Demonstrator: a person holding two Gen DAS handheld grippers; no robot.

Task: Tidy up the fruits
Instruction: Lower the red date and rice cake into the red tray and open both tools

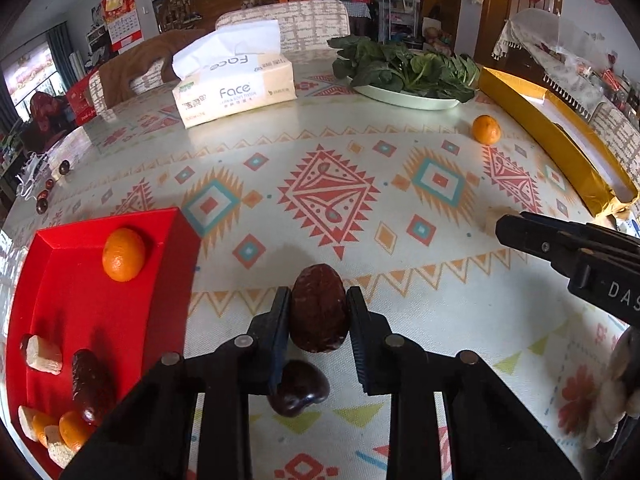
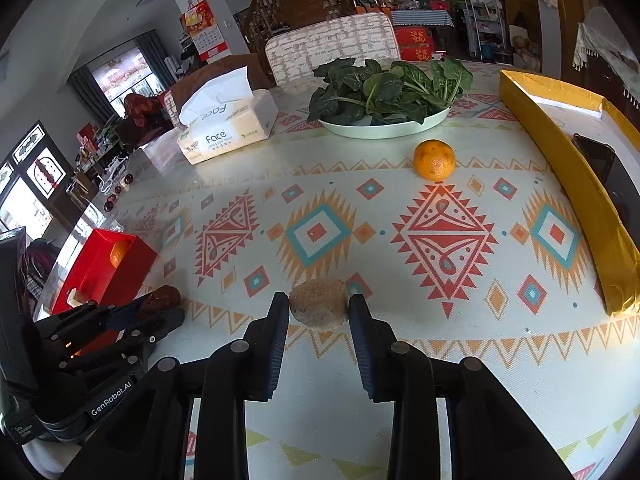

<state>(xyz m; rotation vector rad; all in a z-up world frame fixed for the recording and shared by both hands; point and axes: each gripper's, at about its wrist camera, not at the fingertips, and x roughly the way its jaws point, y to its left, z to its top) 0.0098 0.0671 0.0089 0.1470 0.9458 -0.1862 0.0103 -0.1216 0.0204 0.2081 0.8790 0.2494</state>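
My left gripper (image 1: pixel 319 312) is shut on a dark brown date (image 1: pixel 319 308), held just above the table; a second dark fruit (image 1: pixel 298 388) lies under it. The red tray (image 1: pixel 176 240) at the left holds an orange (image 1: pixel 123 255), a date (image 1: pixel 90 384), pale chunks and orange pieces. My right gripper (image 2: pixel 319 312) is closed on a pale brown round chunk (image 2: pixel 319 307) on the table. A loose orange (image 2: pixel 434 159) lies ahead of it and shows in the left wrist view (image 1: pixel 486 129). The left gripper shows in the right wrist view (image 2: pixel 156 308).
A plate of green leaves (image 2: pixel 384 128), a tissue pack (image 2: pixel 228 128) and a long gold box (image 2: pixel 560 168) stand at the far side. Small dark fruits (image 1: pixel 50 188) lie at the table's left edge. The red tray shows in the right wrist view (image 2: pixel 132 264).
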